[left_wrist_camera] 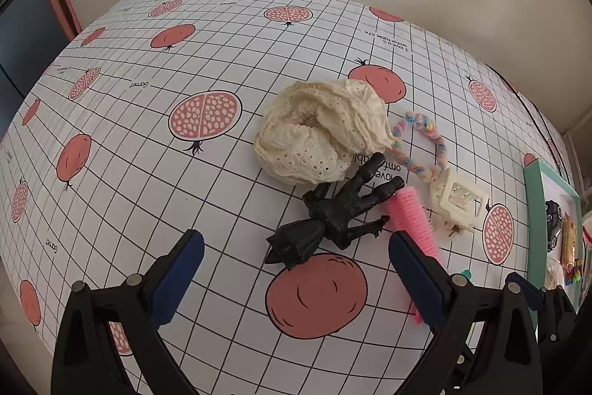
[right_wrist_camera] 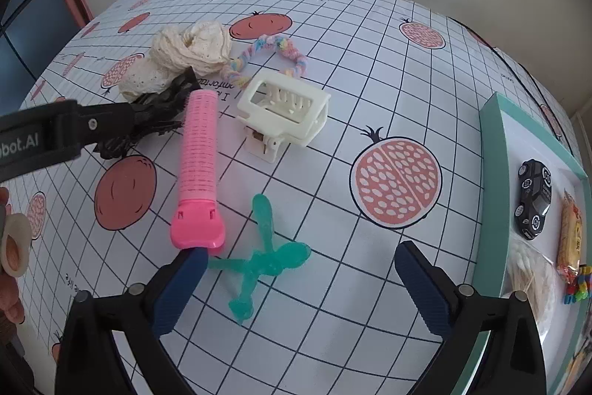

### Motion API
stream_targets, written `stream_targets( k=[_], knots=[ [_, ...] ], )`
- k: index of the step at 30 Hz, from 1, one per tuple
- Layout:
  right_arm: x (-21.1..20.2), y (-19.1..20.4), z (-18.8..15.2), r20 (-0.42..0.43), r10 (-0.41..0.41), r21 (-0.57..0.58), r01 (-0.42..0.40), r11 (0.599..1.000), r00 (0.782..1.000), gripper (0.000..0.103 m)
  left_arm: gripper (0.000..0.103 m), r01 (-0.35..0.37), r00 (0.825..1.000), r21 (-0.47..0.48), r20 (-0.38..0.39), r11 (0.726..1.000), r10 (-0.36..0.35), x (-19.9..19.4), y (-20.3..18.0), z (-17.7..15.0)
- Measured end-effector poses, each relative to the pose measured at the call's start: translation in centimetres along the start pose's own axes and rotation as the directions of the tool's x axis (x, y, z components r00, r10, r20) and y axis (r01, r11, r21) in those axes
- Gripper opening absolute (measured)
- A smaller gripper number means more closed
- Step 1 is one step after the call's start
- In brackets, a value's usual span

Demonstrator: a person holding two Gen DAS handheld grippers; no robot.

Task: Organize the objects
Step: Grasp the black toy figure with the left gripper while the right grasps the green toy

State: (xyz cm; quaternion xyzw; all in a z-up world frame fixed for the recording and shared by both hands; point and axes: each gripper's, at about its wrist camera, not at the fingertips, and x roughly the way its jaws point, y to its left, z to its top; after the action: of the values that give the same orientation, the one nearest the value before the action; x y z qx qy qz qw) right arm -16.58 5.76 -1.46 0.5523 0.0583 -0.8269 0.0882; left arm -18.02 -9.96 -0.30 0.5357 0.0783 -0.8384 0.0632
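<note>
Two hand-held grippers hover over a table point(left_wrist_camera: 148, 143) covered in a grid cloth printed with pomegranates. The left gripper point(left_wrist_camera: 296, 258) has its jaws spread wide and holds nothing; between its blue fingers point(left_wrist_camera: 177, 280) lies a black figure point(left_wrist_camera: 333, 213), sprawled on the cloth. Just beyond it sits a cream lace scrunchie point(left_wrist_camera: 318, 132), touching the figure's limbs. To the right are a pastel braided hair tie point(left_wrist_camera: 425, 143), a cream claw clip point(left_wrist_camera: 458, 202) and a pink roller point(left_wrist_camera: 410, 213), close together.

The right gripper point(right_wrist_camera: 296, 269) is also wide open and empty. A teal figure point(right_wrist_camera: 262, 258) lies flat between its jaws, beside the left finger point(right_wrist_camera: 177, 287), which touches or overlaps the roller's flat pink end. At the right edge sits a teal-rimmed tray point(right_wrist_camera: 492, 180) holding a black toy car point(right_wrist_camera: 534, 198), a wrapped snack point(right_wrist_camera: 571, 236), and a bag of cotton swabs point(right_wrist_camera: 529, 269).
</note>
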Motion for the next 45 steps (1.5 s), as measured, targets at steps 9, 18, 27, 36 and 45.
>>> stream_targets(
  k=[9,18,27,36,45],
  knots=[
    [-0.7,-0.7,-0.4,-0.009,0.073,-0.003,-0.073,0.997,0.997,0.084,0.1,-0.007,1.0,0.0,0.013,1.0,0.007,0.4,-0.2,0.0],
    [-1.0,-0.1,-0.2,-0.006,0.149,-0.01,-0.149,0.989,0.989,0.053,0.099,0.006,0.999,0.038,0.031,0.999,-0.007,1.4,-1.2,0.2],
    [-0.8,-0.2,-0.2,0.007,0.166,0.0,-0.166,0.986,0.986,0.051,0.095,-0.017,1.0,0.059,0.023,0.998,0.015,3.0,-2.1,0.1],
    [-0.7,-0.3,-0.3,0.01,0.17,-0.008,-0.17,0.985,0.985,0.051,0.073,-0.022,1.0,0.074,0.007,0.997,0.022,3.5,-2.8,0.1],
    [-0.8,-0.3,-0.4,0.008,0.169,-0.007,-0.169,0.986,0.986,0.051,0.03,-0.033,0.999,0.086,-0.013,0.996,0.034,3.1,-2.3,-0.1]
  ],
)
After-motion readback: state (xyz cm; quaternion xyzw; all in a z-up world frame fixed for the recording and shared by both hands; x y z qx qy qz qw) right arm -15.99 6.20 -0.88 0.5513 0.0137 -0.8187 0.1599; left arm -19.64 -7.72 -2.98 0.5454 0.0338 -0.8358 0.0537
